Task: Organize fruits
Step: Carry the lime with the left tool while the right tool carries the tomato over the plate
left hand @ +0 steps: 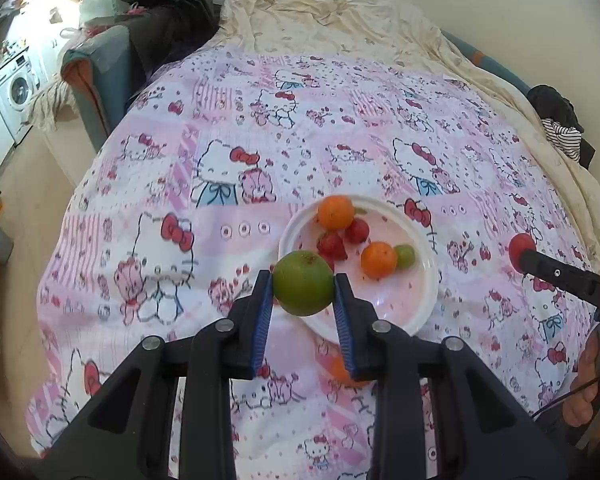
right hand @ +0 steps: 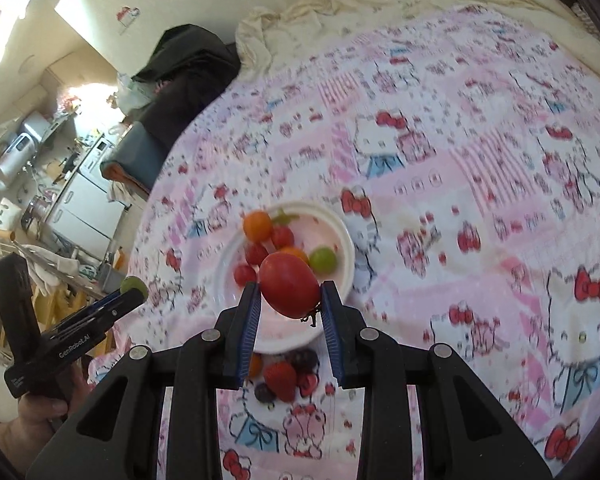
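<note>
Pink cartoon-print bedding (left hand: pixel 228 168) covers the bed that serves as the work surface, with a cream sheet (left hand: pixel 340 28) bunched toward its far edge and a washing machine (left hand: pixel 16 90) visible across the room. Both grippers are loaded above the bed: the left gripper (left hand: pixel 303 288) is clamped on a green fruit (left hand: pixel 303 283), its blue pads pressing the widest part from either side, while the right gripper (right hand: pixel 289 300) pinches a red fruit (right hand: pixel 289 289) the same way. Each fruit looks smooth, round and fairly firm, so a grip across the middle seems the safest hold; a pinch nearer the top or bottom would likely let the slick skin squirt free. Near the bed's front edge sits a white bowl (left hand: pixel 424 300) already holding two oranges (left hand: pixel 335 212), several strawberries (left hand: pixel 332 245) and a small green fruit (left hand: pixel 405 256), with bare space on its near side. Just in front of the bowl, loose on the bedding, lie a strawberry (right hand: pixel 280 376), dark berries (right hand: pixel 305 358) and another small orange fruit (right hand: pixel 255 365), soft items that would bruise under a hard squeeze.
</note>
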A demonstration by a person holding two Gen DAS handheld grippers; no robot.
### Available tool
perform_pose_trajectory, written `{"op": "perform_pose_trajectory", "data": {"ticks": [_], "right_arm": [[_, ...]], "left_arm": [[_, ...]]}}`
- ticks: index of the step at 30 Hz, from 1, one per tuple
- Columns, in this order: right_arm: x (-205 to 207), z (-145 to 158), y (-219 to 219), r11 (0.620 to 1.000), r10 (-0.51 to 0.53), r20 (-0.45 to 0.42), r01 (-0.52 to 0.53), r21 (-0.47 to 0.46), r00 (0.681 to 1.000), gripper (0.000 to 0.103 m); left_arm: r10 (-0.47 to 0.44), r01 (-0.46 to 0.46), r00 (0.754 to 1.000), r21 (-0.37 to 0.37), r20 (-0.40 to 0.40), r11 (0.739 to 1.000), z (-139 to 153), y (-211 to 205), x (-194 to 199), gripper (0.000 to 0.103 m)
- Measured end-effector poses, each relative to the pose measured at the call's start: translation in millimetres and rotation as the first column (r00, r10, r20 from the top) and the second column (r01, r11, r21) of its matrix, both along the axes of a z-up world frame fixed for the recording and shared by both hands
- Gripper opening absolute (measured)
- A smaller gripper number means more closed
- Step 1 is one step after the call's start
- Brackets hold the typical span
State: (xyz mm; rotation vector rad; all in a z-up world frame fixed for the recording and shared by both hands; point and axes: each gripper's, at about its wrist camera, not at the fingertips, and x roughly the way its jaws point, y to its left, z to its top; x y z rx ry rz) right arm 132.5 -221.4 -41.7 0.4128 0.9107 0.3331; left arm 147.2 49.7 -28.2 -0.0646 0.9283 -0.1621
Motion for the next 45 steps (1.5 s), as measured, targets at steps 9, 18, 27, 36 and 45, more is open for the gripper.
{"op": "perform_pose_trajectory", "data": {"ticks": [9,18,27,36,45], "right_arm": [[32.8,13.2,0.6,1.000,0.014,0.041,-0.013,-0.025,0.999,0.032],[64.7,-11.2,6.6,0.998,0.037,-0.019,-0.038,-0.043,0.999,0.032],[77.8,-57.2,29.0,0.992,0.090,-0.145,-0.101,-0.073,0.985,0.032],[82.4,-86.3,47.8,0.982,0.136,-0.220,-0.161,-0.102,0.966,0.032],[80.7,-94.5,53.8,0.981,0.149,-0.252,-0.176,-0.086,0.956,0.032]], "left_arm": [[-0.024,0.023,0.999,0.038,0.021,0.999,9.4,-11.3,36.5,0.026],[-0.042,0.044,0.998,0.042,-0.041,0.998,-19.9,-24.4,67.6,0.026],[-0.098,0.104,0.988,0.041,-0.121,0.994,-58.5,-41.5,67.9,0.026],[-0.111,0.131,0.977,0.105,-0.181,0.986,-85.4,-48.6,63.6,0.026],[-0.110,0.138,0.975,0.142,-0.191,0.980,-95.5,-52.2,67.6,0.026]]}}
